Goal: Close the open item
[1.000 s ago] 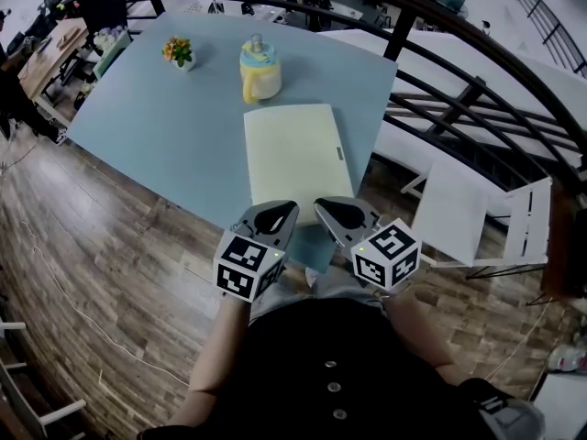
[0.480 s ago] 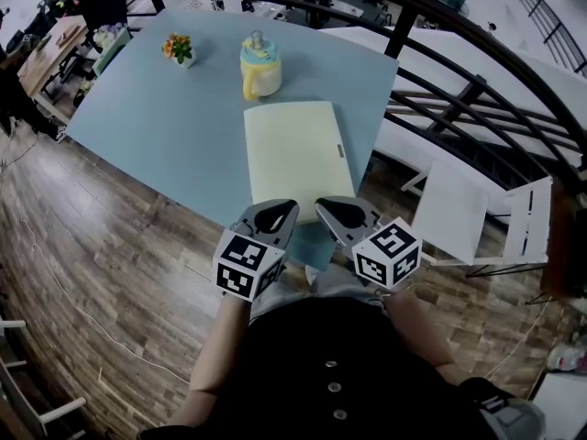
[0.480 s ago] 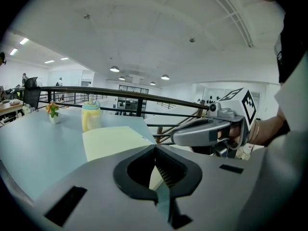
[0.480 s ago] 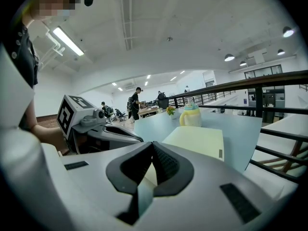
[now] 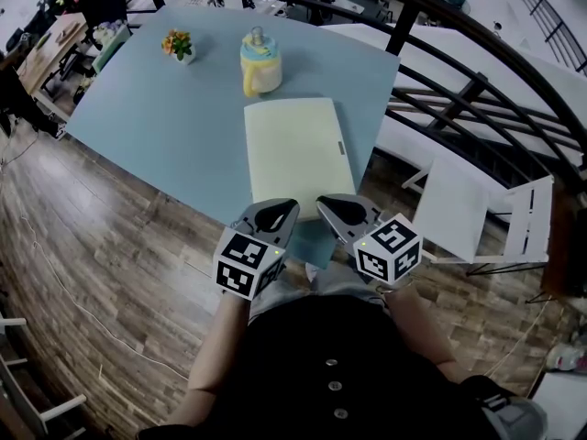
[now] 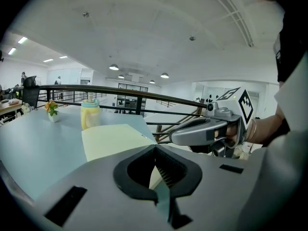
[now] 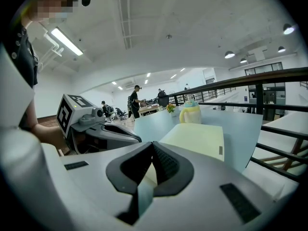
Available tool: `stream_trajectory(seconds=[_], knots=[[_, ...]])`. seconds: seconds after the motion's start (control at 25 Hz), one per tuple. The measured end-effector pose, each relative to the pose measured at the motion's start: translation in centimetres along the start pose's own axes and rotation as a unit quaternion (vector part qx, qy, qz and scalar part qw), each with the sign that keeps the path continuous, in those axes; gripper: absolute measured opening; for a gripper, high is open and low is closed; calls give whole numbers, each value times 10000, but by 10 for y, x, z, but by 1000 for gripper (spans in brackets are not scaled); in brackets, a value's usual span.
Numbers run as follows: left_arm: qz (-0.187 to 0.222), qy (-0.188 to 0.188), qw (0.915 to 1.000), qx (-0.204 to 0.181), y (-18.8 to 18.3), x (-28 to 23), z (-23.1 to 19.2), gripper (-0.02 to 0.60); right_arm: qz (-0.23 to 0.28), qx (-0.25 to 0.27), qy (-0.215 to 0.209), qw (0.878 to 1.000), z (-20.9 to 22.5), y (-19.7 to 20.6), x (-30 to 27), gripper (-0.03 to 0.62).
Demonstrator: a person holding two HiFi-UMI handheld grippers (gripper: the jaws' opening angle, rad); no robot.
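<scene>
Wood-plank floor fills the left and lower edges of the head view. A curved black railing sweeps across the upper right, and a white chair stands at mid right. Upper centre is taken by a blue table, whose near corner reaches down toward the person. On it a pale yellow folder lies lengthwise along the table's right side, with one short edge toward the person and a small dark tab on its right long edge. It may be a notebook; the view is too coarse to say. Its cover looks flat and square to whatever is beneath, so it reads as closed, and nothing else on the table is plainly open. At lower centre the left gripper and right gripper sit side by side over the table's near corner, tips aimed up-frame at the folder. Each has its jaws pressed together on nothing, and the pale sliver between the pads is only the folder farther off. That paired, idle pose suggests a rest position rather than a reach. The folder's near edge lies just ahead of both sets of tips, apparently untouched. Farther up-frame stand a yellow lidded cup and, to its left, a small flower pot.
</scene>
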State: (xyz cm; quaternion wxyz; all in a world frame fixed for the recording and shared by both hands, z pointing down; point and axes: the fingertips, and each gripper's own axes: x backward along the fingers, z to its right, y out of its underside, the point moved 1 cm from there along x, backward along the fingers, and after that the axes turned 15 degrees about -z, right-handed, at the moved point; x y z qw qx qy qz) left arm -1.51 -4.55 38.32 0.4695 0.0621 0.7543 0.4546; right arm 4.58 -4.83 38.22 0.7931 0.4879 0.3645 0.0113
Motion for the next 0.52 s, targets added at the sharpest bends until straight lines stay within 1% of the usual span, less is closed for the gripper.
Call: stream_trajectory(seconds=[0.28, 0.52], knots=[[-88, 126, 9999, 6, 3, -4, 3, 18, -135, 16, -63, 9999, -1, 6, -6, 4], [-90, 113, 9999, 33, 1, -7, 2, 17, -178, 22, -193, 9997, -1, 5, -6, 3]])
